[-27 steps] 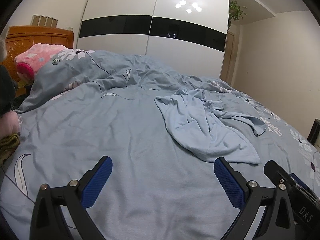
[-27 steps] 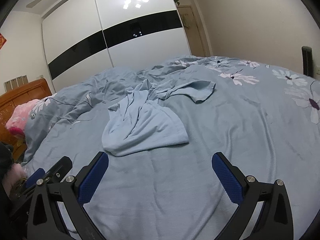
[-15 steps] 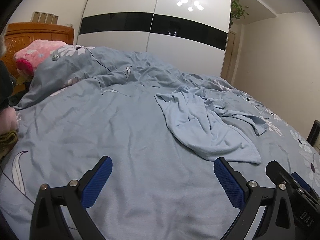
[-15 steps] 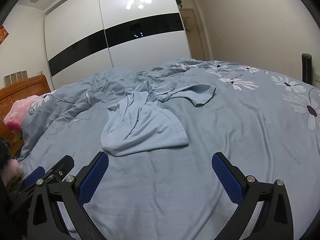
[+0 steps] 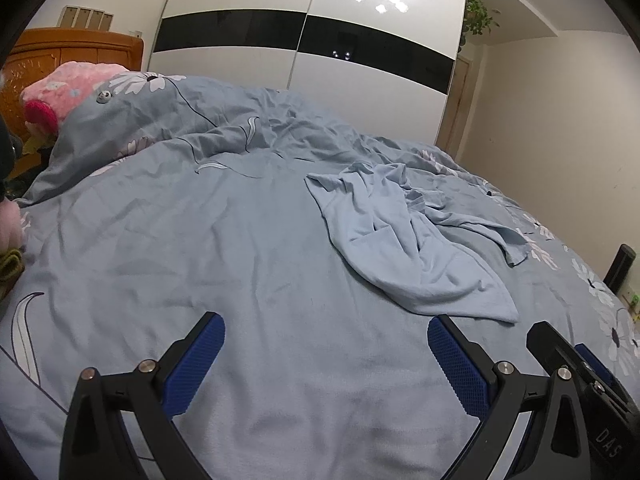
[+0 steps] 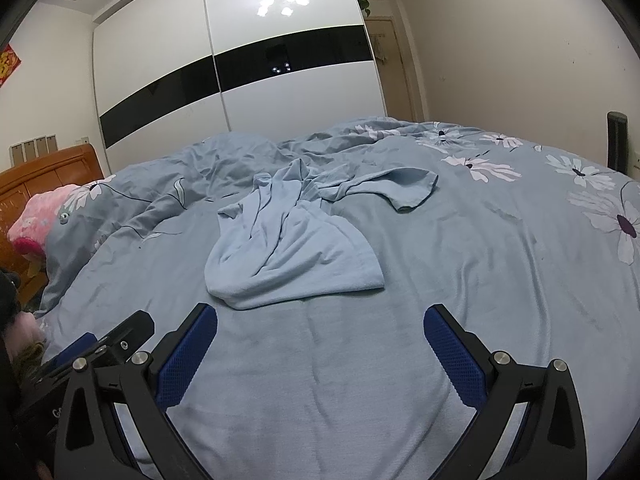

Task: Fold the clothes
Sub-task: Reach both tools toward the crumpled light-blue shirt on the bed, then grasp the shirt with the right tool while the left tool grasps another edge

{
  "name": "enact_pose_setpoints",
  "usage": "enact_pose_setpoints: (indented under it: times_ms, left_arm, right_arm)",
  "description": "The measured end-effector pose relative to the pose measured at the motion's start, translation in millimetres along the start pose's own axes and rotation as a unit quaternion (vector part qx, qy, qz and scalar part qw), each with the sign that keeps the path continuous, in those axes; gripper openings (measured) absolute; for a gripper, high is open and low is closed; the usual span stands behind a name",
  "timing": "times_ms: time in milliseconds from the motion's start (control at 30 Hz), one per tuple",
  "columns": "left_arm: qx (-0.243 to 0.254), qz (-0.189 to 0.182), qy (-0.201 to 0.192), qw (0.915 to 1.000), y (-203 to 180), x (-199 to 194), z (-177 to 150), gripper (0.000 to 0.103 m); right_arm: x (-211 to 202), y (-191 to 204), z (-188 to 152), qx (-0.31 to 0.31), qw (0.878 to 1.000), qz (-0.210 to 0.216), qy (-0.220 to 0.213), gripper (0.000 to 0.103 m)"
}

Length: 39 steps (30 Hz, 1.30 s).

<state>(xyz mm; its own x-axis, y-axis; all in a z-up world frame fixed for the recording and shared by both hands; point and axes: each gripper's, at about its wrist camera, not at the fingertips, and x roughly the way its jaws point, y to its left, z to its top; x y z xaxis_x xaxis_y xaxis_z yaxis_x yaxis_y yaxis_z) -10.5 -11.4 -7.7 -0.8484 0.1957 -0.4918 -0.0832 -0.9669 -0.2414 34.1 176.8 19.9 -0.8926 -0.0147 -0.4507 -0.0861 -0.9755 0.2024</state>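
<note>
Both grippers hover spread wide and empty above a blue floral duvet (image 5: 208, 264): the left gripper (image 5: 326, 354) with a crumpled light-blue shirt (image 5: 404, 244) ahead and to its right, the right gripper (image 6: 320, 340) with that shirt (image 6: 292, 252) just ahead, slightly left. Beyond the shirt stands a white wardrobe (image 6: 240, 92); a pink pillow (image 5: 68, 88) lies far left.

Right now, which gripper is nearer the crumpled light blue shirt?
Roughly level, the right perhaps slightly nearer. The shirt lies just ahead of the open right gripper, left of centre. From the open left gripper, it lies ahead and rightward.
</note>
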Motion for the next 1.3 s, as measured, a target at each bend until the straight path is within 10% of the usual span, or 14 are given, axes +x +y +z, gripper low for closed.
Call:
enact_pose_setpoints:
  times_ms: [333,500,667,900,1300]
  left_arm:
    - [-0.02,0.108,-0.073,0.9913,51.5,-35.1,25.6,0.103]
    - [-0.016,0.093,-0.072,0.993,54.4,-33.5,27.3,0.103]
    - [-0.025,0.065,-0.042,0.9967,55.7,-25.4,26.9,0.103]
    - [-0.041,0.058,-0.038,0.9968,58.1,-24.7,27.0,0.103]
    - [-0.081,-0.008,-0.019,0.9965,59.4,-30.7,33.8,0.103]
  right_arm:
    - [65.0,-26.1,28.5,0.07,0.994,0.019,0.08,0.103]
    - [105.2,-63.1,33.5,0.176,0.976,0.032,0.126,0.098]
    - [99.9,-59.1,34.7,0.221,0.962,0.115,0.111,0.078]
    - [115.0,-68.4,33.9,0.271,0.949,0.094,0.132,0.021]
    - [-37.6,-22.1,15.0,0.176,0.956,0.218,0.084,0.007]
